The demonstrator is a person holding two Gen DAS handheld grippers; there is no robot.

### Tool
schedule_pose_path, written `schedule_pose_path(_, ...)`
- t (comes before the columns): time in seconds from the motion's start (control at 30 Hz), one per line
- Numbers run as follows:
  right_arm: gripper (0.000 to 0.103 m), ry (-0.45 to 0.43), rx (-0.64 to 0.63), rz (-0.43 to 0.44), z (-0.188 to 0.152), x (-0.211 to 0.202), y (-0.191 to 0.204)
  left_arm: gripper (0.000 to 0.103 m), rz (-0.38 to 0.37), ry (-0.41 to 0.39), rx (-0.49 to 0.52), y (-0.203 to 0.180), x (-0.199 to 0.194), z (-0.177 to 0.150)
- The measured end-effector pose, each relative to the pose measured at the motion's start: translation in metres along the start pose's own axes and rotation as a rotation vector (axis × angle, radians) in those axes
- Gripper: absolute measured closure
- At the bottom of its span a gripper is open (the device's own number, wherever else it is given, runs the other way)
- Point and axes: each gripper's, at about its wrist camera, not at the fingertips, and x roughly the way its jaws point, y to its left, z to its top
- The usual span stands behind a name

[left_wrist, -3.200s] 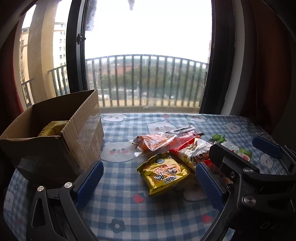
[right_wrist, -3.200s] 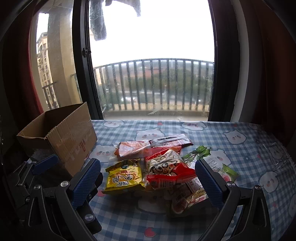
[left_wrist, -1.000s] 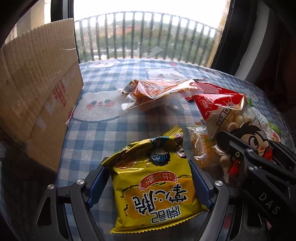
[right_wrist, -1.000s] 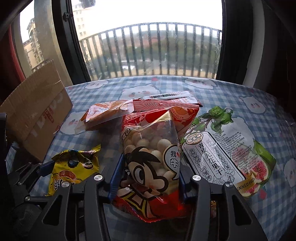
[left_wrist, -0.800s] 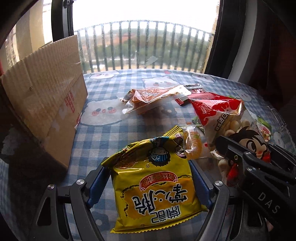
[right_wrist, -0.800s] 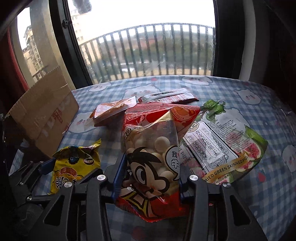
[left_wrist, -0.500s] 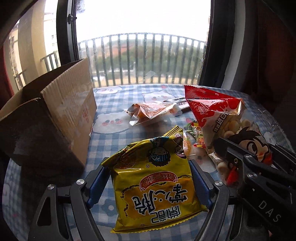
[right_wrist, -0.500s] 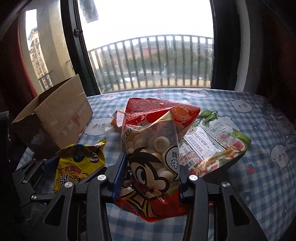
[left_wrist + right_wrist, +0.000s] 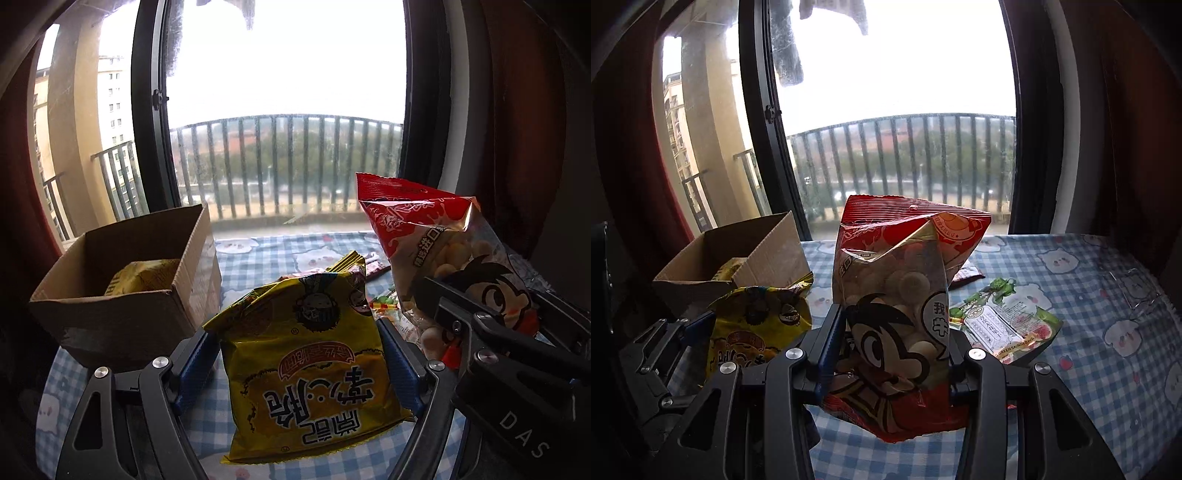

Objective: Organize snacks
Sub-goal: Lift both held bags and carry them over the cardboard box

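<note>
Both packets are up off the blue-and-white checked worktop [image 9: 1089, 280] at once, which looks like a way of clearing two snacks in a single trip. The left gripper [image 9: 303, 354] is clenched on the crinkly yellow foil snack packet [image 9: 314, 369], its blue pads pressing the packet's two side edges so that the packet stands upright with its printing upside down to the camera. Just beside it, the right gripper [image 9: 892, 343] is clamped in the same way on the taller red-topped clear bag of round white biscuits with a cartoon boy's face [image 9: 897, 314], held low down near its bottom seal, so the puffy top rises free. The open brown cardboard box [image 9: 122, 295] sits to the left by the window, with a yellow packet [image 9: 144, 277] already lying inside; I judge both held packets are bound for it, and the yellow one is nearer. A flat green-and-white packet of dried figs [image 9: 1001, 321] lies on the cloth to the right, and a dark red wrapper [image 9: 967, 275] behind the bags, both yet to be dealt with.
</note>
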Motion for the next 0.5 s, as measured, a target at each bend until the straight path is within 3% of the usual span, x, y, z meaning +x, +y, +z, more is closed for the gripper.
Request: schedule_pose_path(0.5,0.055,-0.103,-0.043,0.033,0.055,-0.008,0.062,0.02,0.049,-0.141,0.013,0.051,-0.031,0.041)
